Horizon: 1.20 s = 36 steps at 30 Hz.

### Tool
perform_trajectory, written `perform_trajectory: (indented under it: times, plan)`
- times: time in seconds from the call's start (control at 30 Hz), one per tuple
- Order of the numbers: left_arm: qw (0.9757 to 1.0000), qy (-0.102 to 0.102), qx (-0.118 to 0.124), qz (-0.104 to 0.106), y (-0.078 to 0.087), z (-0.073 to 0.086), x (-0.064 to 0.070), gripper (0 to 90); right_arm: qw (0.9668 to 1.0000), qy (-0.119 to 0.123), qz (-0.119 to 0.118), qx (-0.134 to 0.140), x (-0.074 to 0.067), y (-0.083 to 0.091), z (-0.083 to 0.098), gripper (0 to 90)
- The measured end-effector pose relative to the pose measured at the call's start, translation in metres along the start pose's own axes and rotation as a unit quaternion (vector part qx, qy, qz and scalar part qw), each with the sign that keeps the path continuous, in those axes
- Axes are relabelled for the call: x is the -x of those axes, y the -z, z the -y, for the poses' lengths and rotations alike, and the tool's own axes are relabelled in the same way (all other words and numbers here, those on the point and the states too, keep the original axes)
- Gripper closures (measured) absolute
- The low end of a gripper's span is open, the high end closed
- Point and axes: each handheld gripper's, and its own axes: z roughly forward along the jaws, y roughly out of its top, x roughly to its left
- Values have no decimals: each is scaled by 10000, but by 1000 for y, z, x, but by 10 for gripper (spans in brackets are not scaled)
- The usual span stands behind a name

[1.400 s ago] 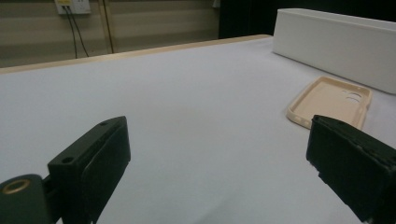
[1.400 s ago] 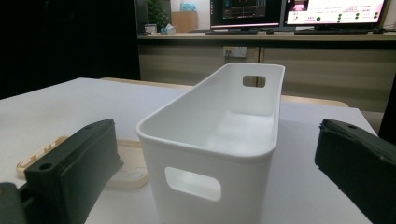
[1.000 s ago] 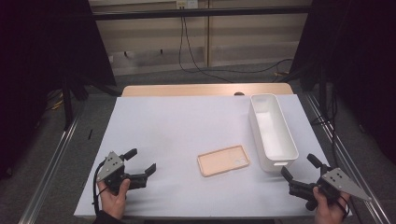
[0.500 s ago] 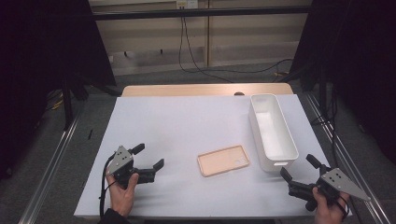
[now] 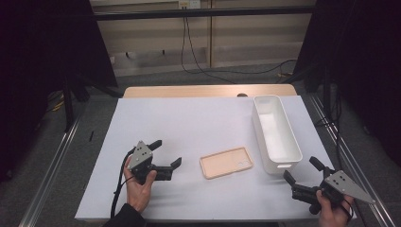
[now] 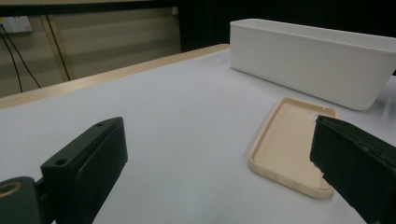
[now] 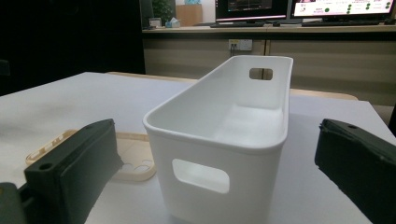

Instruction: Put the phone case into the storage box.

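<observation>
Two grippers low over the white table [image 5: 198,123], both with jaws spread wide and gripping nothing. Left gripper [image 5: 166,154] near the front left, aimed at the peach phone case [image 5: 226,162] lying flat, hollow side up, just ahead. Right gripper [image 5: 302,174] at the front right corner, facing the near end of the empty white bin [image 5: 275,134] just beside the case.

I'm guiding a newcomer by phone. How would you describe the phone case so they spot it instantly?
Start at the white sheet covering the table. Find the long white bin on its right side. Just left of the bin's near end lies the phone case: flat, peach-coloured, open side up.
</observation>
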Motion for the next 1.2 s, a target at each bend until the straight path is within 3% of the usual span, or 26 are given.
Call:
perform_trajectory:
  times: [0.07, 0.13, 0.2, 0.4, 0.6, 0.7, 0.8, 0.9, 1.0, 1.07, 1.13, 1.17, 1.2]
  plan:
    - [9999, 75, -5, 76, -4, -2, 0, 39, 10000, -1, -16, -1, 0, 0, 0, 0]
    - [10000, 14, -72, 23, -9, -4, 2, 41, 10000, 4, -39, -12, -1, 0, 0, 0]
    - [9995, 134, -149, 232, -15, -5, 3, 41, 10000, -3, -49, -15, -1, 0, 0, 0]
    - [9991, -20, -185, 368, -36, -11, 7, 44, 10000, -6, -50, -22, -1, 0, 0, 0]
    - [9978, -25, -354, 556, -52, -16, 6, 44, 10000, -6, -57, -20, 0, 0, 0, 0]
    - [9976, 12, -324, 607, -59, -21, 4, 44, 10000, -5, -68, -29, -1, 0, 0, 0]
    - [9965, -107, -446, 695, -67, -26, 5, 42, 10000, -5, -61, -17, -1, 0, 0, 0]
    - [9963, -125, -404, 745, -72, -28, 7, 42, 10000, -9, -63, -28, -1, 0, 0, 0]
    - [9918, -259, -545, 1127, -84, -34, 14, 42, 10000, -9, -68, -24, -1, 0, 0, 0]
    - [9908, -266, -567, 1201, -88, -37, 17, 42, 10000, -9, -72, -28, -1, 0, 0, 0]
    - [9879, -191, -632, 1402, -94, -40, 19, 42, 10000, -6, -84, -28, -1, 0, 0, 0]
    - [9879, -191, -632, 1402, -94, -40, 19, 42, 10000, -6, -84, -28, -1, 0, 0, 0]
    - [9860, -217, -735, 1481, -98, -43, 20, 42, 10000, -10, -92, -19, -1, 0, 0, 0]
